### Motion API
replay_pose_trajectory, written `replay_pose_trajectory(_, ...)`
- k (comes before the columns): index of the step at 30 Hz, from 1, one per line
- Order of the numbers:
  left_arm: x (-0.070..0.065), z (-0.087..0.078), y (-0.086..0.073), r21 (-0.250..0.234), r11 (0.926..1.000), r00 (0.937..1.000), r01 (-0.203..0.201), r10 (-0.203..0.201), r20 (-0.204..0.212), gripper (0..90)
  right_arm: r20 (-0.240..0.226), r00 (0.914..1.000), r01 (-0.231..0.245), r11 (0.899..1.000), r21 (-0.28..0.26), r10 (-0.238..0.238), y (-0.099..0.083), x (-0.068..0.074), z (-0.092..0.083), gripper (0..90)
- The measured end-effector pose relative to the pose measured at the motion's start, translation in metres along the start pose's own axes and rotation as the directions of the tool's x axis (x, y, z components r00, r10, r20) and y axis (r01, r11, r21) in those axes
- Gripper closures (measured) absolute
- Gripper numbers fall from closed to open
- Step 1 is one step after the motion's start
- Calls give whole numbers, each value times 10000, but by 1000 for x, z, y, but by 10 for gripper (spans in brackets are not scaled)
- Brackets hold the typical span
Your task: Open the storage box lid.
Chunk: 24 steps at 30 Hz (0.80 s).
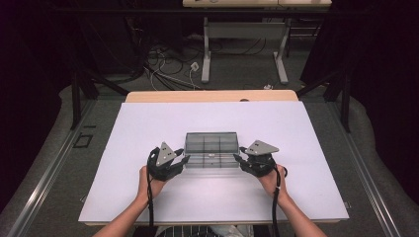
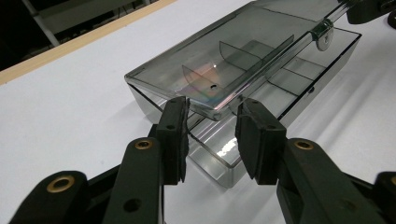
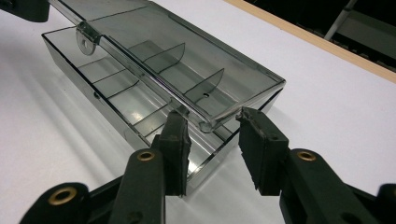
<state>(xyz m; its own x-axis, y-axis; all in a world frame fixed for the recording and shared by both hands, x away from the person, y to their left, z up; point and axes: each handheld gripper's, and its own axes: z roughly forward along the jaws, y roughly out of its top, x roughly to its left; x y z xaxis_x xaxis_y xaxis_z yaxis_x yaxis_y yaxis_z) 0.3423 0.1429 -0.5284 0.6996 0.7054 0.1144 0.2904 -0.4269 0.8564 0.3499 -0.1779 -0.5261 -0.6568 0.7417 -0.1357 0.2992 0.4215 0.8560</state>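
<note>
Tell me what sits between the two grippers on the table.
In the high view, the clear compartment box lies between the left gripper and the right gripper, one at each end, its lid partly raised.

Lab recording bay, white worktop (image 1: 148, 197), black curtains (image 1: 375, 49), loose floor cables (image 1: 168, 69), metal-framed bench (image 1: 244, 29) behind

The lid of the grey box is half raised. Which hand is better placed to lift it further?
Right, but only slightly. The right gripper has a corner of the lid between its jaws, one jaw tip against the edge. The left gripper straddles the opposite corner much the same, so either could probably lead.
</note>
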Motion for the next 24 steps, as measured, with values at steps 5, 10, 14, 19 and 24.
replay_pose_trajectory(5, -2, 1, 0, 97, 10000, 10000, -22, 23, -58, 632, -64, 10000, -11, 9998, 174, 12, 1, 0, -1, 621)
replay_pose_trajectory(10, -2, 1, 0, 188, 9998, 9999, -79, 81, -71, 631, -5, 10000, 81, 9994, 327, -81, 1, 2, -1, 619)
replay_pose_trajectory(14, -1, 1, 2, 75, 10000, 9999, -61, 62, -148, 632, 135, 9992, 366, 9987, 345, -371, 5, 3, 0, 610)
replay_pose_trajectory(19, -1, 1, 6, -4, 9998, 9995, -205, 205, -252, 632, 174, 9984, 534, 9977, 419, -542, 9, 1, 0, 620)
replay_pose_trajectory(24, 2, 0, 13, -220, 9993, 9992, -296, 290, -273, 632, 254, 9971, 706, 9971, 294, -713, 17, -1, -2, 630)
